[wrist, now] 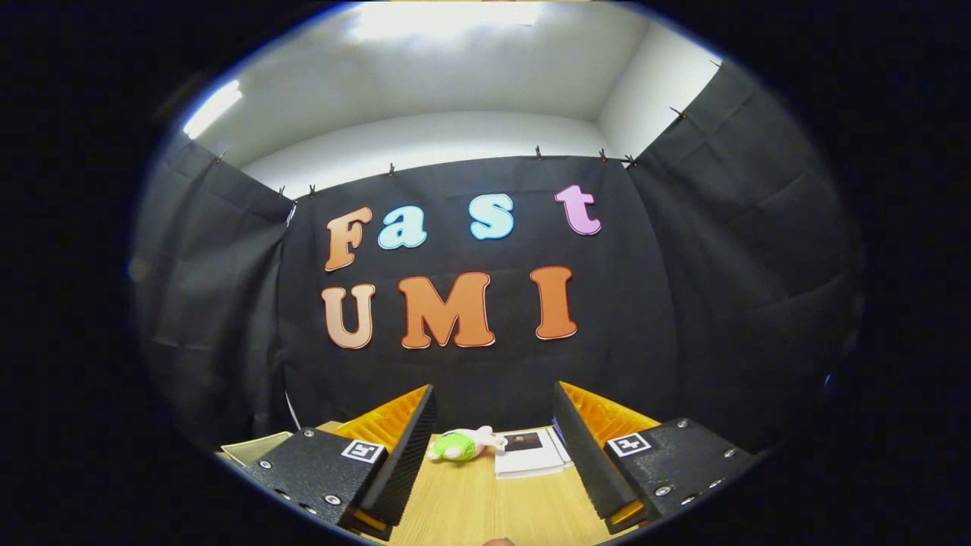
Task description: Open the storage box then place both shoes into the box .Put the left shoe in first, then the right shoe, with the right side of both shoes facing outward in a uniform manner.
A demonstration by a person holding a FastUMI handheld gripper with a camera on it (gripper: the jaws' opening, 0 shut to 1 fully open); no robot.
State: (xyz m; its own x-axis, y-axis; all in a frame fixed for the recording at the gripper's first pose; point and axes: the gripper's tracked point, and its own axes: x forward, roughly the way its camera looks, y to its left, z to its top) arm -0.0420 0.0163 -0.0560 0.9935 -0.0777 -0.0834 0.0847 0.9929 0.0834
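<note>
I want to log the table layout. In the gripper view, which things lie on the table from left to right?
Pale flat thing beside the left finger → green and white plush toy → white booklet, both beyond the open gripper.

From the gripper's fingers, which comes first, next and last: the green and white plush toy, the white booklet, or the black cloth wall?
The gripper is open, holding nothing.
1. Green and white plush toy: on the wooden table, just ahead, nearer the left finger.
2. White booklet: beside the toy, toward the right finger; too close to the toy to rank surely.
3. Black cloth wall: far behind both.
</note>
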